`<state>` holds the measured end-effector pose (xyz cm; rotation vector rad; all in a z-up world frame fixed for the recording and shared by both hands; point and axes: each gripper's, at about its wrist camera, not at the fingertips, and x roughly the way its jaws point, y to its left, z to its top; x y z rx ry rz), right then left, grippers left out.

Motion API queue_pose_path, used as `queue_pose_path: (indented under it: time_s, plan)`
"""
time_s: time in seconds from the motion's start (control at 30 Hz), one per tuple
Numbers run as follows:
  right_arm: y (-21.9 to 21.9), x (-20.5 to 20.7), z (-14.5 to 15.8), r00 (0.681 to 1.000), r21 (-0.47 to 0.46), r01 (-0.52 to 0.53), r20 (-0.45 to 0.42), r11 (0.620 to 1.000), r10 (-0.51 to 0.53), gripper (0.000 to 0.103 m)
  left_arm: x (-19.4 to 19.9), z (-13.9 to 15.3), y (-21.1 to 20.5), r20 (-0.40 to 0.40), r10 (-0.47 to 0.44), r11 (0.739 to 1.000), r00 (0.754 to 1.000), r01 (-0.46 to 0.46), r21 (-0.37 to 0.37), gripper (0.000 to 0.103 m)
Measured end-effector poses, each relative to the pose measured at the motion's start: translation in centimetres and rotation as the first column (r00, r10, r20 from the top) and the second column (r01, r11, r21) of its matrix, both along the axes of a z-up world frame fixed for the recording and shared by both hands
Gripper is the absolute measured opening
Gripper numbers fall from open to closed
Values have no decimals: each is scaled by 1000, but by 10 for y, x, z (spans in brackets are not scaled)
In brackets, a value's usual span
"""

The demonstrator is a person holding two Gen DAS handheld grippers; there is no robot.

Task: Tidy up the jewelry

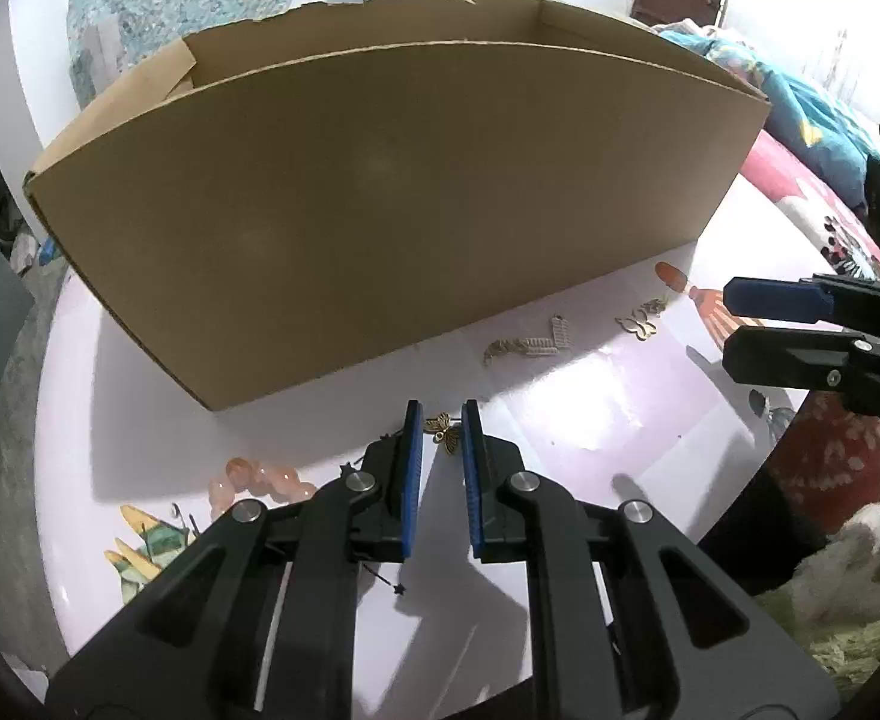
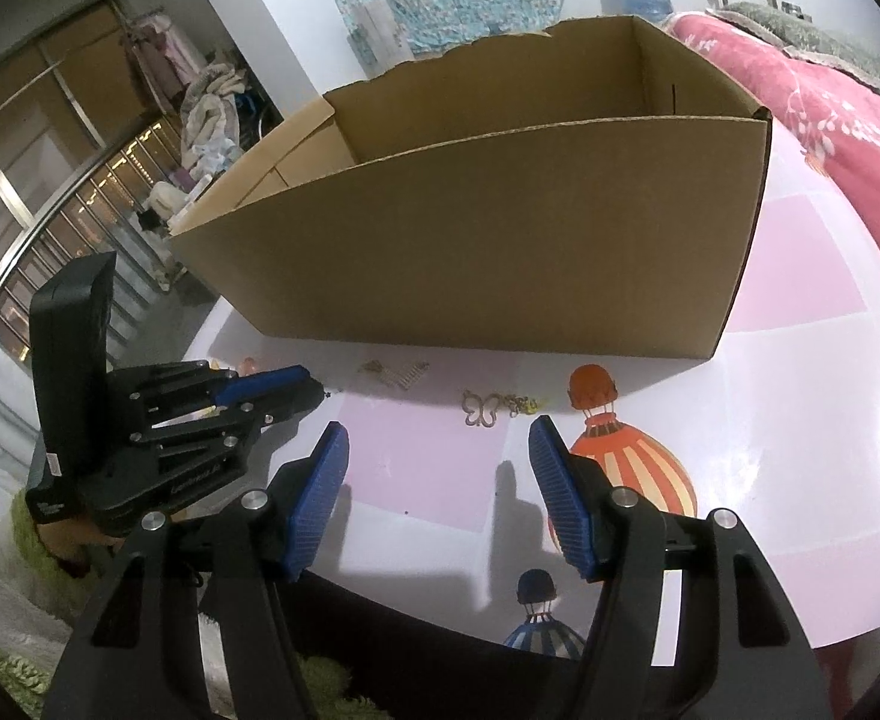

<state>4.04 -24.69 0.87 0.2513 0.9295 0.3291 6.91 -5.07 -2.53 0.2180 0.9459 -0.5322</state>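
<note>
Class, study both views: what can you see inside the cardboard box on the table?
Inside the cardboard box, only bare brown inner walls and a folded flap at its left end show. Its floor is covered by the near wall, so whether any jewelry lies inside cannot be told.
</note>
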Motion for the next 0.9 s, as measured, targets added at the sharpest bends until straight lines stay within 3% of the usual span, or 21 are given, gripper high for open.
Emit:
queue_pose_path:
  time_s: [0.6, 0.9]
  plan:
    - [-10, -7, -1, 1000, 22, 20, 16, 1000, -20, 60, -4, 8, 5, 1, 45, 999, 999, -45, -17, 12]
    - [-10, -6, -2, 1000, 43, 4, 17, 999, -5, 49, -8, 11, 8, 5, 68, 997, 998, -68, -35, 12]
